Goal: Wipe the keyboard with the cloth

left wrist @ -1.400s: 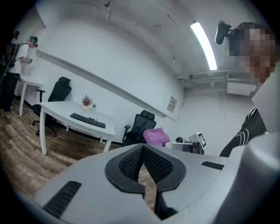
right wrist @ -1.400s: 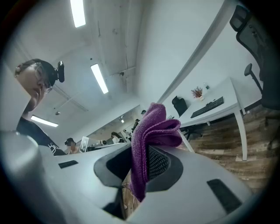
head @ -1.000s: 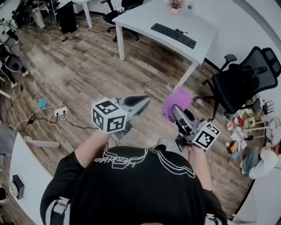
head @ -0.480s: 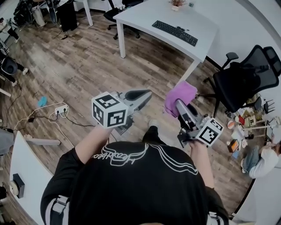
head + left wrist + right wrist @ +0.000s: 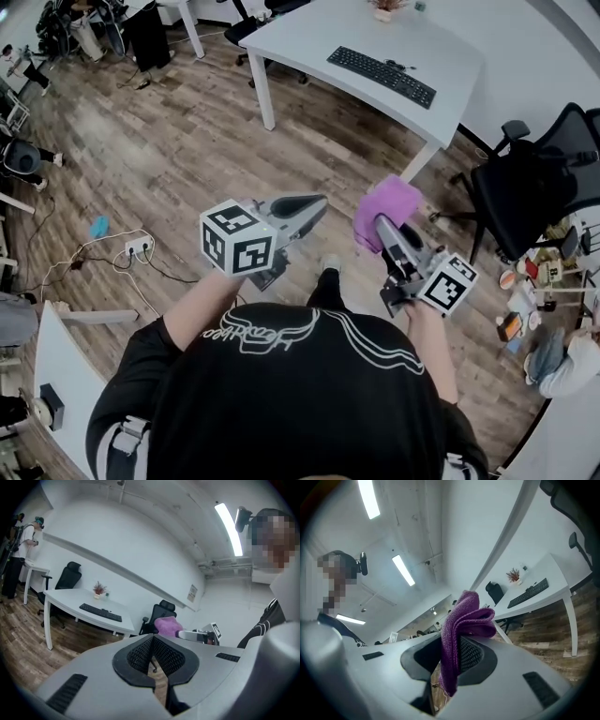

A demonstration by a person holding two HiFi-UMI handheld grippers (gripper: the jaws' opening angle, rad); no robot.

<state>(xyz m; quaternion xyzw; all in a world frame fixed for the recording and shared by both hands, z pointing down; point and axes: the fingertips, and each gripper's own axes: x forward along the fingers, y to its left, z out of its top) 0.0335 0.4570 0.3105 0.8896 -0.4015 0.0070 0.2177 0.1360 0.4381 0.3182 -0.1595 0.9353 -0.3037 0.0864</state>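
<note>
Cloth pinched between the right tongs, bunched up above their tips, in mid-air well apart from the keyboard on the white worktop ahead. Left tongs closed together, empty.

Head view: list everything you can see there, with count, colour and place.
white rectangular table: one, white, top centre
black flat keyboard: one, black, on the table
small potted plant: one, reddish, table's far edge
black swivel office chairs: at least two, black, one right of the table, one beyond it
white power strip: one, white, on the floor at left
brown wooden plank floor: brown, under everything
purple knitted cloth: one, purple, in the right tool
left tool: one, grey, jaws together, empty
right tool: one, grey, shut on the cloth
</note>
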